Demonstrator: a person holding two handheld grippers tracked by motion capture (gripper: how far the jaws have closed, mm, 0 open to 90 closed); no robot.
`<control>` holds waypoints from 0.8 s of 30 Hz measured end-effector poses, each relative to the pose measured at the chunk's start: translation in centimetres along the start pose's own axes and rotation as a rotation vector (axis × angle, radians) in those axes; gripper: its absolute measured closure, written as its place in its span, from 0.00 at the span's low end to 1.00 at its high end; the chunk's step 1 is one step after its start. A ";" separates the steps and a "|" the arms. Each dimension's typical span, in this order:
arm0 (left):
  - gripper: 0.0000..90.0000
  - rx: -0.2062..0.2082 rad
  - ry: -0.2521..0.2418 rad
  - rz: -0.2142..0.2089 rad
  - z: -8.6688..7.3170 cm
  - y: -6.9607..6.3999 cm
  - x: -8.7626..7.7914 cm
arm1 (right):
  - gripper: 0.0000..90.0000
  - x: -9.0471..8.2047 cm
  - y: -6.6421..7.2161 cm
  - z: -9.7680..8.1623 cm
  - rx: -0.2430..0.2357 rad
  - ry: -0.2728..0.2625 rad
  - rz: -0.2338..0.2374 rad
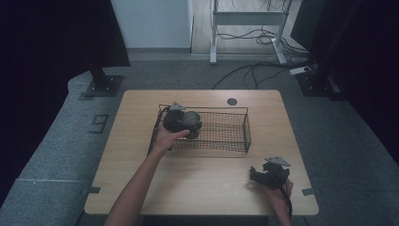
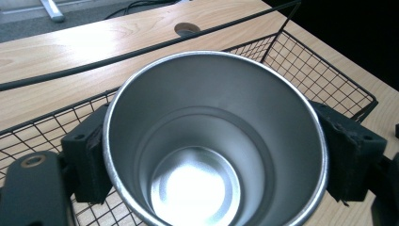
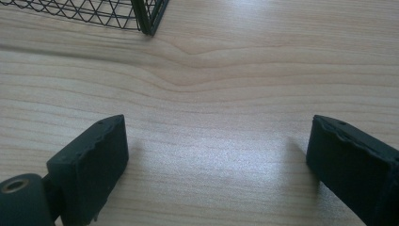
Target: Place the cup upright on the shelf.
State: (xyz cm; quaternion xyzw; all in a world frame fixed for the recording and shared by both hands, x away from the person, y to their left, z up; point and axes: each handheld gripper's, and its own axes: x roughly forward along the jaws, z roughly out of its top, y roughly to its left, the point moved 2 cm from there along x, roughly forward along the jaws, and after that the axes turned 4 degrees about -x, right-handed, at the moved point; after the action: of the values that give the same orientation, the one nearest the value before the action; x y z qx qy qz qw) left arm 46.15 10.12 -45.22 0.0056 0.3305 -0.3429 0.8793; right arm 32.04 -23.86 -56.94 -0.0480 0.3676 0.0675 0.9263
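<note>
The left gripper (image 1: 184, 123) has its jaws clamped on the outer wall of a stainless steel cup (image 2: 214, 141), one pad on each side just below the rim. The cup sits upright between them, its mouth facing the gripper's camera, over the left end of the wire mesh basket (image 1: 235, 141) near the table's (image 1: 141, 188) far edge. So the coming move is probably straight down. The right gripper (image 1: 268, 176) rests wide open and empty (well apart, near the table's right front corner).

The cup (image 2: 214, 141) is brushed metal, satiny inside with a glossy base. The basket (image 2: 324, 70) is thin black wire mesh. The worktop (image 3: 211, 70) is smooth pale wood grain.
</note>
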 end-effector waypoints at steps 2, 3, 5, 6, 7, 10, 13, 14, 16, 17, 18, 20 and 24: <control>0.16 -0.003 0.002 0.001 0.0 0.1 0.1 | 0.07 0.0 0.0 0.0 0.000 0.000 0.000; 0.16 -0.005 0.003 0.000 0.0 0.1 0.2 | 0.07 0.0 0.0 0.0 0.000 0.000 0.000; 0.16 -0.012 0.004 -0.001 0.0 0.1 0.3 | 0.07 0.0 0.0 0.0 0.000 0.000 0.000; 0.16 -0.013 0.002 0.000 0.0 0.1 0.4 | 0.07 0.0 0.0 0.0 0.000 0.000 0.000; 0.16 -0.010 0.003 0.000 0.0 0.1 0.4 | 0.07 0.0 0.0 0.0 0.000 0.000 0.000; 0.16 -0.014 0.007 0.003 0.0 0.2 0.7 | 0.07 0.0 0.0 0.0 0.000 0.000 0.000; 0.16 -0.018 0.011 0.010 -0.1 0.3 1.0 | 0.07 0.0 0.0 0.0 0.000 0.000 0.000; 0.16 -0.019 0.013 0.010 -0.1 0.3 1.1 | 0.07 0.0 0.0 0.0 0.000 -0.001 0.000; 0.16 -0.023 0.015 0.012 -0.1 0.4 1.3 | 0.07 0.0 0.0 0.0 0.000 0.000 0.000; 0.16 -0.024 0.017 0.013 -0.1 0.4 1.4 | 0.07 0.0 0.0 0.0 0.000 0.000 0.000; 0.16 -0.025 0.021 0.013 -0.2 0.5 1.5 | 0.07 0.0 0.0 0.0 0.000 -0.001 0.000; 0.16 -0.029 0.025 0.016 -0.2 0.6 1.8 | 0.07 0.0 0.0 0.0 0.000 0.000 0.000; 0.16 -0.031 0.034 0.019 -0.3 0.7 2.1 | 0.07 0.0 0.0 0.0 0.000 0.000 0.000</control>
State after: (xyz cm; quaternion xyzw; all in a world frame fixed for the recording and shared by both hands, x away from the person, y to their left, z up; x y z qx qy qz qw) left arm 47.51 9.44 -46.87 0.0008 0.3507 -0.3292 0.8767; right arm 32.04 -23.86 -56.94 -0.0480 0.3676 0.0676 0.9263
